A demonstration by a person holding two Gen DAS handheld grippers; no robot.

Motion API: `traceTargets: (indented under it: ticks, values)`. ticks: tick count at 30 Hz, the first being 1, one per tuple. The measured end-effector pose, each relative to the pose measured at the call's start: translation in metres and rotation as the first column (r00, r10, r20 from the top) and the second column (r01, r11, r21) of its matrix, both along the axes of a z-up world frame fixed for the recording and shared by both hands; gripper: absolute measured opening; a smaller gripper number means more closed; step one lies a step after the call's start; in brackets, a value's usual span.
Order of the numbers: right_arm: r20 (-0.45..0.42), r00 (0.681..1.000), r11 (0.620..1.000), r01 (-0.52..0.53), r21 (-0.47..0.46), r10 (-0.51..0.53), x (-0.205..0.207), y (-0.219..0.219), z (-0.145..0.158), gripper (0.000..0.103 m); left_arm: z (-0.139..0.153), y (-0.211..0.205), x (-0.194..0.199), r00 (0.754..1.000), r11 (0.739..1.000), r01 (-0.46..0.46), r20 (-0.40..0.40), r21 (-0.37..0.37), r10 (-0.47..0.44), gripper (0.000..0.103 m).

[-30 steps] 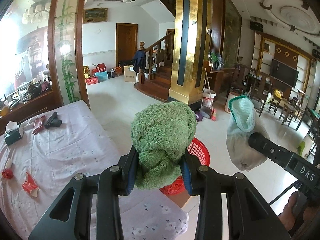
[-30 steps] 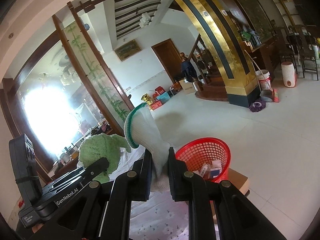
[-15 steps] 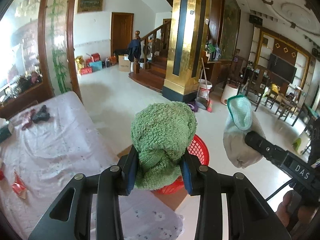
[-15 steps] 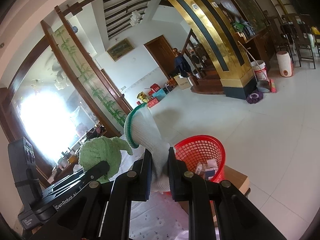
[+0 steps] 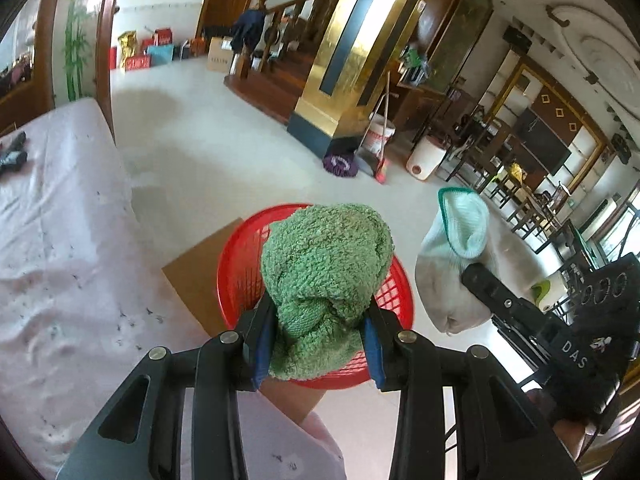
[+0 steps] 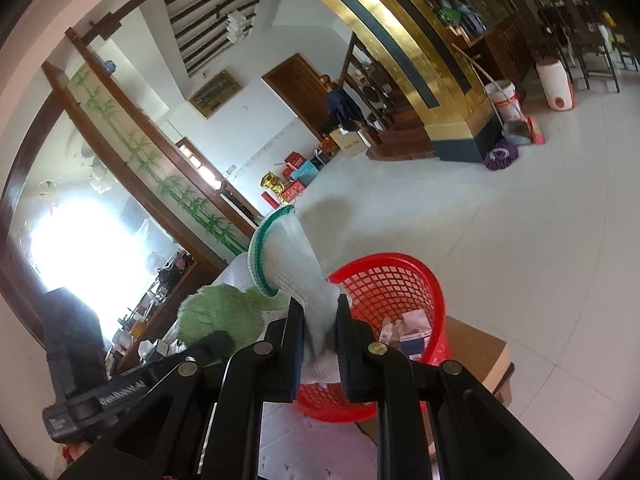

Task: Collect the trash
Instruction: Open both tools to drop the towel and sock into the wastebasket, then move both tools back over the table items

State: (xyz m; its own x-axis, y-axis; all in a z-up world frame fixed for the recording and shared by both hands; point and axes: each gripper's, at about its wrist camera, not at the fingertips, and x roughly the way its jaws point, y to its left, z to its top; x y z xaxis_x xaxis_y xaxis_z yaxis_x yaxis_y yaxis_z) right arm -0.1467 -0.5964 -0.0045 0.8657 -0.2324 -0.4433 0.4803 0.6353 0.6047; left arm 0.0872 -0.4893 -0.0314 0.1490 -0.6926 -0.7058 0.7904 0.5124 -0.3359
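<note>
My left hand-held gripper [image 5: 320, 336] is clenched on a green fluffy cloth [image 5: 326, 268], and its blue pads press the bundle from both sides. The cloth hangs directly above the red basket [image 5: 240, 264], covering most of the opening of the basket in the left wrist view. My right hand-held gripper [image 6: 320, 344] is clenched on a white knitted glove [image 6: 292, 276] with a green edge at its cuff; the cuff stands up out of the jaws. The glove is beside the basket, near its rim, on the side toward the desk [image 5: 60, 248]. The basket stands on a brown cardboard box [image 6: 476, 344] just beside the desk, which has a pale flowered cover. Inside the basket I see some small packets and paper [image 6: 408, 332] at the bottom. A gold pillar [image 5: 348, 60] stands far behind the basket, across the white floor [image 5: 208, 152].
</note>
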Motion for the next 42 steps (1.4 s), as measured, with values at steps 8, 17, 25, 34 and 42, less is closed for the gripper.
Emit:
traceTargets:
  ticks: [8,17,25,34,42]
  values:
    - [-0.031,1.000,0.999,0.001,0.054,0.000,0.017,-0.013,-0.021,0.017,-0.023,-0.018,0.005,0.999,0.999,0.018,-0.039,0.051,-0.016,0.037]
    - [-0.059,0.998,0.995,0.001,0.102,0.005,0.029,-0.024,-0.031,0.034,-0.029,-0.022,0.007,0.998,0.996,0.015,-0.054,0.083,-0.010,0.047]
    - [-0.020,1.000,0.997,-0.022,0.072,0.024,0.021,-0.001,-0.006,0.047,0.016,0.052,0.010,0.995,0.995,-0.095,0.028,0.004,0.095,0.062]
    - [0.039,0.972,0.972,-0.231,-0.040,0.233,0.050,0.087,0.044,0.072,0.072,0.189,0.009,0.926,0.941,-0.332,0.166,-0.063,0.338,0.071]
    - [0.012,0.905,0.901,-0.423,-0.093,0.425,0.106,0.173,0.053,0.079,0.089,0.320,0.020,0.825,0.846,-0.522,0.191,-0.103,0.532,0.075]
